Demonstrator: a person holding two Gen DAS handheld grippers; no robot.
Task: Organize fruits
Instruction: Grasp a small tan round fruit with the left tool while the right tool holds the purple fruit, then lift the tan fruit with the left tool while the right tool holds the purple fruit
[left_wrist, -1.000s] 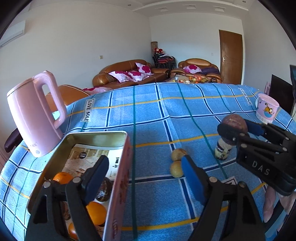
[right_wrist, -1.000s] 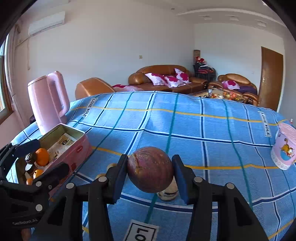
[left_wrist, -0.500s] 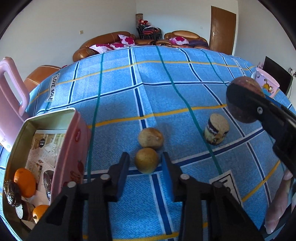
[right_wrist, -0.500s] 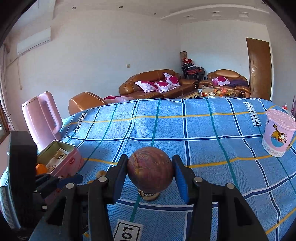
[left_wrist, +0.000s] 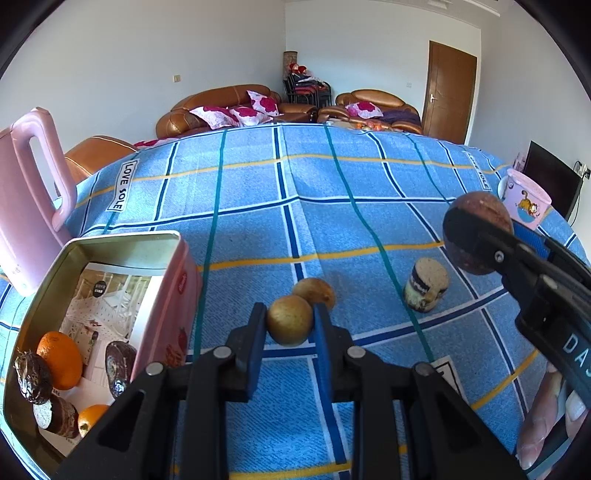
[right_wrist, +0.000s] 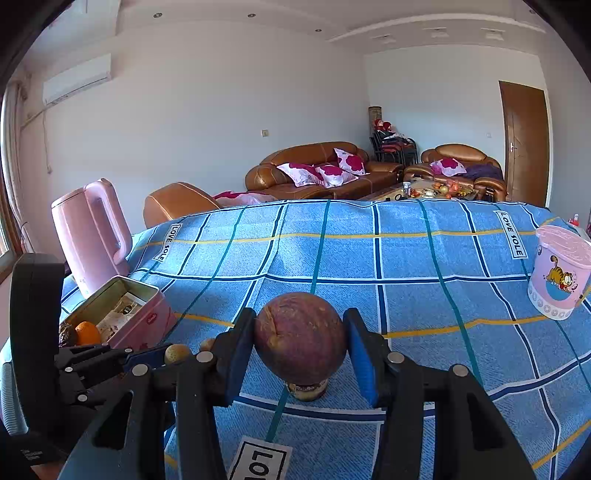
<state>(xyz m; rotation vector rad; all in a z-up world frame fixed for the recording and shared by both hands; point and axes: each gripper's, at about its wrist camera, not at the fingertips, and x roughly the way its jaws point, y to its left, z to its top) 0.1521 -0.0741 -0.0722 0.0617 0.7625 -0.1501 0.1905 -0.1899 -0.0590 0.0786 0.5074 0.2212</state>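
Note:
In the left wrist view my left gripper is shut on a small tan round fruit just above the blue checked cloth. A second tan fruit lies right behind it. The open pink tin at the left holds an orange, another orange and several dark fruits. My right gripper is shut on a large purple-brown round fruit, held above the cloth; it also shows at the right of the left wrist view, purple fruit.
A small cork-topped jar lies on the cloth right of the tan fruits. A pink kettle stands behind the tin. A pink cartoon cup sits at the far right. Sofas stand beyond the table.
My left gripper swung from over the tin to the two tan fruits, closed around the nearer one and now grips it. The right gripper keeps holding the purple fruit with little movement.

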